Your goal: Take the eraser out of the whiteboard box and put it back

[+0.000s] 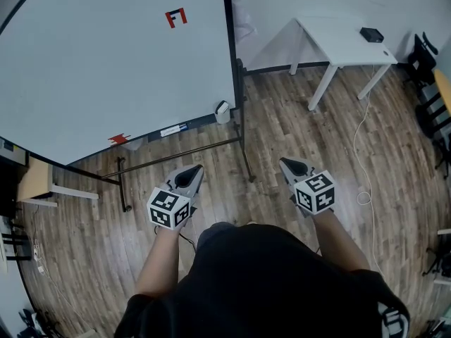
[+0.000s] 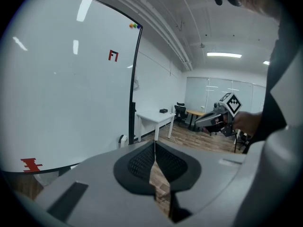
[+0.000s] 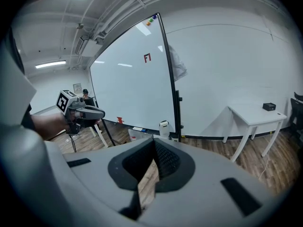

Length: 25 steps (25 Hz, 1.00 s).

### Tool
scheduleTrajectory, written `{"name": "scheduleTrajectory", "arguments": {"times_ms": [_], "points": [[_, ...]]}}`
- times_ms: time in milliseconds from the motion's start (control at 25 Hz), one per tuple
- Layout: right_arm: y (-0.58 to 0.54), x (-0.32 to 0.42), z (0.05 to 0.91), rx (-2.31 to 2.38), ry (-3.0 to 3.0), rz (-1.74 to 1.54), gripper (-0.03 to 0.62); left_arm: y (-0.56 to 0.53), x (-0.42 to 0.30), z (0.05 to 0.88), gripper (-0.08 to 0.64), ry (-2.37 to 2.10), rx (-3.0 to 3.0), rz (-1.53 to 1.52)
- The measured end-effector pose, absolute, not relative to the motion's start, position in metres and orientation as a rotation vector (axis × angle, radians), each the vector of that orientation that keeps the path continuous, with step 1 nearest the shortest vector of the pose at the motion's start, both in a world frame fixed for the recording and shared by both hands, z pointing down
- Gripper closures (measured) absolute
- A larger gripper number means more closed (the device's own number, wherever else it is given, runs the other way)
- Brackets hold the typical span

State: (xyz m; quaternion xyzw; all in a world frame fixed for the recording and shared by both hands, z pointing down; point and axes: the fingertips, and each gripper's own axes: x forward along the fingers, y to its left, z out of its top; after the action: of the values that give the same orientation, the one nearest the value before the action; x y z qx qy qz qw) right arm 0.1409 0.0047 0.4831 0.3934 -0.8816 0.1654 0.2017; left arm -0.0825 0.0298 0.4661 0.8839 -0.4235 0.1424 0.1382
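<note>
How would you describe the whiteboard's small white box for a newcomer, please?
Find the large whiteboard. Follow its bottom edge to the right-hand corner, where the white box sits beside the upright post. It alone juts out; the red mark and label strip lie flat.

Open floor (image 1: 282, 132) in front of the whiteboard (image 1: 106, 69). Blocked under the whiteboard by stand bars (image 1: 176, 151). Right of the whiteboard, white counter (image 1: 345, 41), trailing cable (image 1: 363, 129).

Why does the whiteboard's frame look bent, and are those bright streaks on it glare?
Head view: the wide lens bows the whiteboard frame and darkens corners. Left gripper view: yes, ceiling lights reflected on the board. Right gripper view: same bending, fainter reflections.
</note>
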Motion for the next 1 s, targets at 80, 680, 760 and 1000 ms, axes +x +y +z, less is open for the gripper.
{"name": "scheduleTrajectory", "arguments": {"times_ms": [80, 680, 760, 1000], "points": [[0.005, 0.141, 0.483, 1.097, -2.463, 0.462, 0.597, 0.030, -0.082, 0.467, 0.546, -1.224, 2.553, 0.415], [0.000, 0.155, 0.489, 1.130, -2.431, 0.486, 0.597, 0.017, -0.070, 0.472, 0.546, -1.182, 2.566, 0.418], [-0.005, 0.154, 0.490, 1.130, -2.426, 0.488, 0.597, 0.012, -0.071, 0.475, 0.546, -1.177, 2.563, 0.419], [-0.021, 0.152, 0.494, 1.128, -2.414, 0.486, 0.597, -0.008, -0.072, 0.480, 0.546, -1.168, 2.561, 0.415]]}}
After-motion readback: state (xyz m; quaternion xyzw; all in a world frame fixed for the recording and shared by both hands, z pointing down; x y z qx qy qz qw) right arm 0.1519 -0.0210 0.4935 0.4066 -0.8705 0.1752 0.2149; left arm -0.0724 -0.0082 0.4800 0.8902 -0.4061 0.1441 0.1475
